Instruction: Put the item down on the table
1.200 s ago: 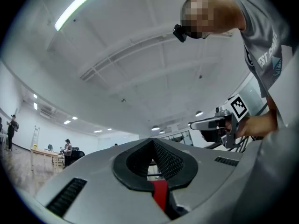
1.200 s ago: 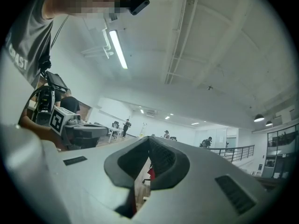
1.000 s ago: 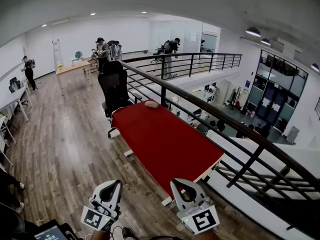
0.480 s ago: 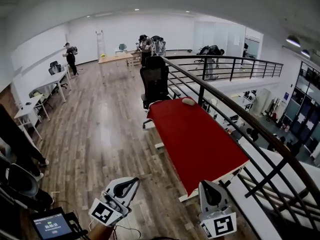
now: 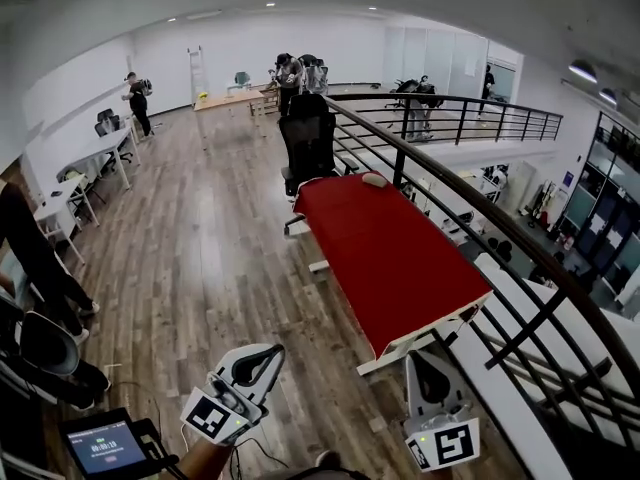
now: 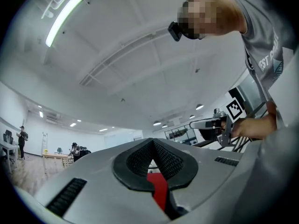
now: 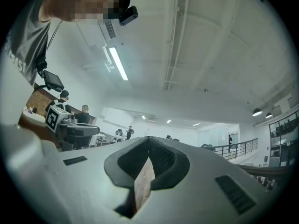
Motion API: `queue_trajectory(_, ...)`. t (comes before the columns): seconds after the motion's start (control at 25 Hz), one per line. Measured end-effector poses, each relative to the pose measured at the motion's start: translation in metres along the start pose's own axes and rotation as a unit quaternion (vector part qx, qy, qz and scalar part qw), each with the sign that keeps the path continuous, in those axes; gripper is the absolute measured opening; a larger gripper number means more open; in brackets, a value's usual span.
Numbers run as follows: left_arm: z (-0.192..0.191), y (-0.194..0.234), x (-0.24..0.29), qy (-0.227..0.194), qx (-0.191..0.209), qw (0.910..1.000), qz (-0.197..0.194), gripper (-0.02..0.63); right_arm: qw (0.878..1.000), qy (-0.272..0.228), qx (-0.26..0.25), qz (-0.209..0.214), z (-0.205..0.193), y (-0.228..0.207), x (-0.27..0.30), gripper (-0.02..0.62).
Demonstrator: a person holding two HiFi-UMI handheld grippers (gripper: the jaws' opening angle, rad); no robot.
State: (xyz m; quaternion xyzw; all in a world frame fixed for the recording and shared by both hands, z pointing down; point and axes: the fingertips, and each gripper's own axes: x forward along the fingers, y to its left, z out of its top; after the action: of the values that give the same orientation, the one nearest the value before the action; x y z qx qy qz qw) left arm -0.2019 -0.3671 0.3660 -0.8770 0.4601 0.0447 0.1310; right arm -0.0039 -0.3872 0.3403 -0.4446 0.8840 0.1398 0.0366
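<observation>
Both tools are carried low and idle, as one carries them with nothing to handle. The left tool (image 5: 278,349) sits at 7 o'clock of the head view, tipped toward 1 o'clock. Its own view shows the jaws clenched tip to tip, with only the red of the bench seen through the slot below them. The right tool (image 5: 417,356) stands at 5 o'clock pointing to 12, likewise clenched on nothing, with a strip of wood colour in its slot that I take for the floor (image 5: 200,268). The red-covered bench (image 5: 400,268) runs toward 12 o'clock along the railing (image 5: 480,218). The only loose thing on it is a small pale item (image 5: 375,179) lying at its far, 12 o'clock end, just before the black chair (image 5: 308,140). It is too small to identify, but I judge it to be the task's thing, already set down, which would explain the empty tools held short of the bench's near corner. Against a second ago, the head has swung: the bench has slid from the middle toward 1 o'clock, more floor shows at 9 o'clock, and a lit screen (image 5: 103,446) has come fully in at 7 o'clock. The left tool has tipped further over and the right tool has moved out toward the railing. Both stay clenched, and the item lies at the same end of the bench.
</observation>
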Motion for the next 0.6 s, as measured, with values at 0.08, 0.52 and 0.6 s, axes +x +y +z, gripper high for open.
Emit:
queue_trajectory(0.08, 0.009, -0.023, -0.037, 0.002, 0.003, 0.9999, -0.010, 0.000, 1.000, 0.001, -0.007, -0.006, 0.017, 0.028, -0.035, 0.002)
queue_trajectory(0.52, 0.051, -0.152, -0.224, -0.020, 0.005, 0.9996, -0.018, 0.000, 1.000, 0.001, -0.001, 0.011, 0.056, 0.188, -0.210, 0.002)
queue_trajectory(0.6, 0.052, -0.165, -0.239, -0.014, 0.000, 0.9997, -0.021, 0.000, 1.000, 0.002, 0.004, 0.018, 0.061, 0.205, -0.227, 0.002)
